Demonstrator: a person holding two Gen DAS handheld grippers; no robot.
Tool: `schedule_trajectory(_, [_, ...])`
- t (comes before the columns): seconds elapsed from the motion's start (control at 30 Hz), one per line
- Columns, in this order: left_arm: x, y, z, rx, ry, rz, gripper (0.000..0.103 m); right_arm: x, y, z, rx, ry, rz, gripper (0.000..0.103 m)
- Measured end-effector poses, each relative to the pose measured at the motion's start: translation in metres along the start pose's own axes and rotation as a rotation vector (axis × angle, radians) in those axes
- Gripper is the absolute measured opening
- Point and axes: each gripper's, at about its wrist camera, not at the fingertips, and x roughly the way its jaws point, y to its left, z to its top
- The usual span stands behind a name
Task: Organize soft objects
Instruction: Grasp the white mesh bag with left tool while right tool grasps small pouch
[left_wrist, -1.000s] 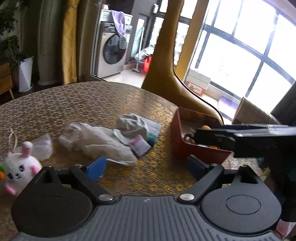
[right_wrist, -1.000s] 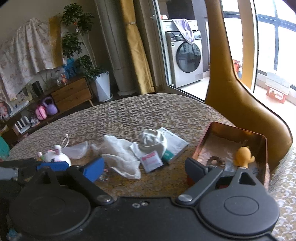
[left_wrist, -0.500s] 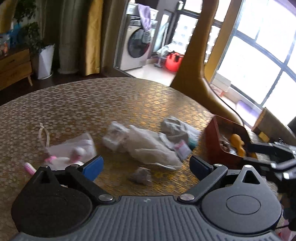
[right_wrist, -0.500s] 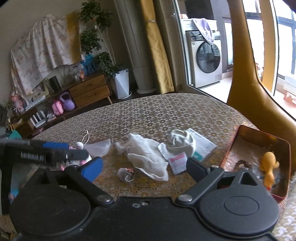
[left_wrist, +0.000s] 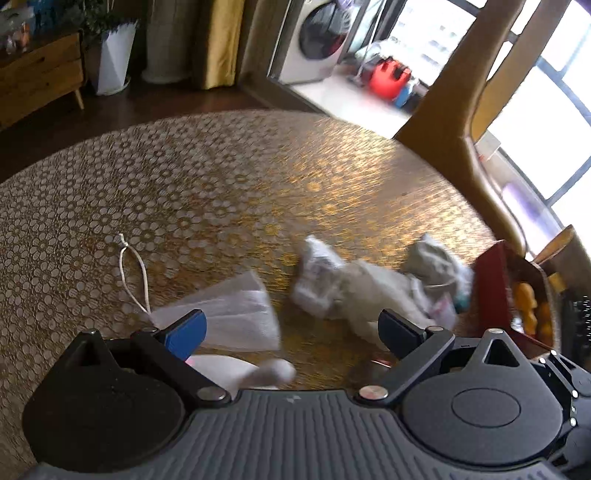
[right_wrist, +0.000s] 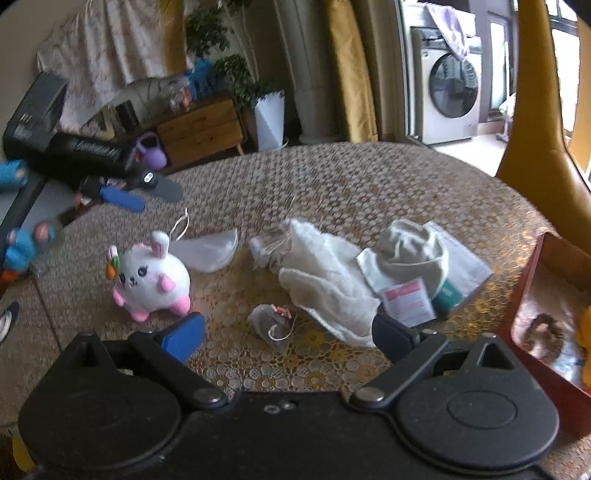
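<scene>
A white plush bunny (right_wrist: 149, 275) with pink feet lies on the patterned table; in the left wrist view only its top (left_wrist: 240, 371) shows, right under my open left gripper (left_wrist: 291, 330). A sheer white pouch (left_wrist: 236, 314) with a cord lies just ahead of it. A crumpled white cloth (right_wrist: 325, 277), a grey beanie (right_wrist: 413, 247) and small packets (right_wrist: 406, 301) lie mid-table. My right gripper (right_wrist: 288, 334) is open and empty above a small grey mesh bag (right_wrist: 271, 323). The left gripper (right_wrist: 122, 197) also shows at the right wrist view's left.
A red-brown tray (right_wrist: 546, 295) at the right holds a yellow duck toy (left_wrist: 526, 306) and a brown scrunchie (right_wrist: 546, 334). A mustard chair back (left_wrist: 461, 122) stands behind the table's far right edge. A wooden cabinet (right_wrist: 199, 129) and plant are beyond the table.
My left gripper has swung left and come over the bunny and pouch. My right gripper has moved left and forward, away from the tray, toward the mesh bag.
</scene>
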Motion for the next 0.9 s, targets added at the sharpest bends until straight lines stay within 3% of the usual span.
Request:
schedule_trajectory(0.2, [0.041, 0.030, 0.017, -0.057, 0.121, 0.033, 0.100, 0.032, 0.009, -0.001, -0.063, 0.056, 0.015, 0.097])
schedule_trajectory(0.33, [0.062, 0.042, 0.022, -0.062, 0.155, 0.057, 0.100, 0.053, 0.016, 0.000, -0.101, 0.087, 0.031, 0.097])
schedule_trajectory(0.63, [0.106, 0.023, 0.025, 0.148, 0.288, 0.040, 0.100, 0.091, 0.022, -0.001, -0.148, 0.149, 0.034, 0.095])
schedule_trajectory(0.8, [0.123, 0.009, 0.022, 0.253, 0.315, 0.127, 0.100, 0.110, 0.025, -0.003, -0.162, 0.178, 0.014, 0.090])
schedule_trajectory(0.9, [0.127, 0.011, 0.020, 0.266, 0.324, 0.148, 0.099, 0.117, 0.025, -0.003, -0.165, 0.185, 0.003, 0.085])
